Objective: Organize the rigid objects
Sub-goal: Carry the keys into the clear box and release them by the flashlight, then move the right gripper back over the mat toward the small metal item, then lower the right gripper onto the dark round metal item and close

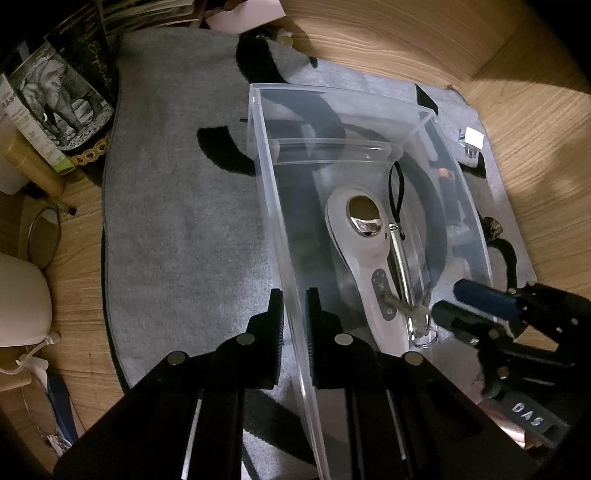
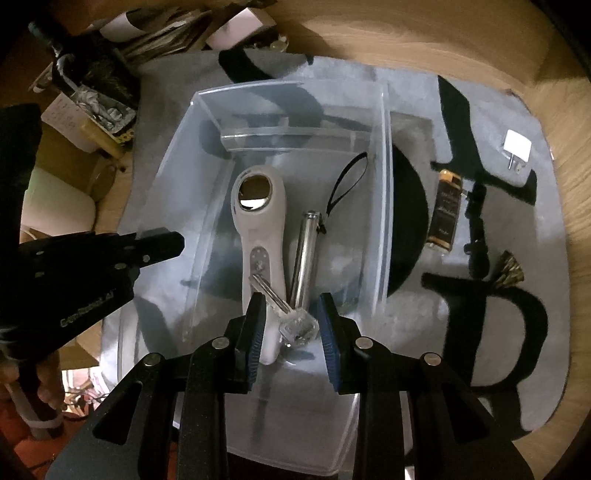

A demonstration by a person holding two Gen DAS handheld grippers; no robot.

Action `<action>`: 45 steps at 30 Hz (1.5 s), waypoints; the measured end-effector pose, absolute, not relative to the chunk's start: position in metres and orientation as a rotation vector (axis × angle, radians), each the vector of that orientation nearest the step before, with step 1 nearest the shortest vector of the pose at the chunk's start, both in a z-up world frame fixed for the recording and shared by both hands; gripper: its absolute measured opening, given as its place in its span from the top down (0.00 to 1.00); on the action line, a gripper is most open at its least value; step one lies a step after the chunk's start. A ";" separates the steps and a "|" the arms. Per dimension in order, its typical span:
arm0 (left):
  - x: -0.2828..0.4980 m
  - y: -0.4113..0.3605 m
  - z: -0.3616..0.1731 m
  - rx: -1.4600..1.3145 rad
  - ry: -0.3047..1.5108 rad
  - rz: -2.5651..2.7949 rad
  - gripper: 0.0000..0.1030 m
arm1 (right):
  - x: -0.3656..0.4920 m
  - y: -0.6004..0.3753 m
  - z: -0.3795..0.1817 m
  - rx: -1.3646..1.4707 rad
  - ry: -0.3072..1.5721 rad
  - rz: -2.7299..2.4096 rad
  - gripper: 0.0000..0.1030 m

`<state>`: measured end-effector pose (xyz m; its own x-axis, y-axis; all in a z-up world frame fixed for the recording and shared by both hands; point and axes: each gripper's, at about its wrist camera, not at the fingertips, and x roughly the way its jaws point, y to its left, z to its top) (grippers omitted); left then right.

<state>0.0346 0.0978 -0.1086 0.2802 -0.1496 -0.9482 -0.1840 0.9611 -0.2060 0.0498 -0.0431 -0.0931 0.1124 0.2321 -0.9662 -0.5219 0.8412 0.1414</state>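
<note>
A clear plastic bin [image 1: 280, 229] [image 2: 384, 184] stands on a grey rug. Inside lie a white handheld device [image 1: 364, 236] [image 2: 258, 229], a silver metal tube with a black strap [image 1: 400, 258] [image 2: 306, 251] and a key with a clear head [image 2: 291, 317]. My left gripper [image 1: 294, 325] is shut on the bin's left wall; it also shows in the right wrist view [image 2: 162, 243]. My right gripper [image 2: 291, 328] is open above the bin, its fingers either side of the key's head without touching; it shows in the left wrist view [image 1: 454, 306].
On the rug right of the bin lie a dark bottle with a gold cap [image 2: 445, 210], a white plug adapter [image 2: 517, 147] [image 1: 472, 140], a thin black object [image 2: 478, 229] and a small brass piece [image 2: 508, 273]. Books and boxes [image 1: 62, 96] crowd the left. The floor [image 1: 406, 33] is wood.
</note>
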 end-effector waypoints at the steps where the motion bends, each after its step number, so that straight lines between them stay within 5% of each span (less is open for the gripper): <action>1: 0.034 0.098 -0.109 -0.300 1.292 0.025 0.90 | 0.050 -0.044 -0.091 -0.257 1.344 0.564 0.74; 21: 0.040 0.093 -0.112 -0.298 1.304 0.074 0.90 | 0.103 -0.124 -0.038 -0.110 1.228 0.426 0.62; 45: 0.048 0.092 -0.115 -0.321 1.334 0.139 0.90 | 0.159 -0.205 -0.121 -0.032 1.433 0.240 0.59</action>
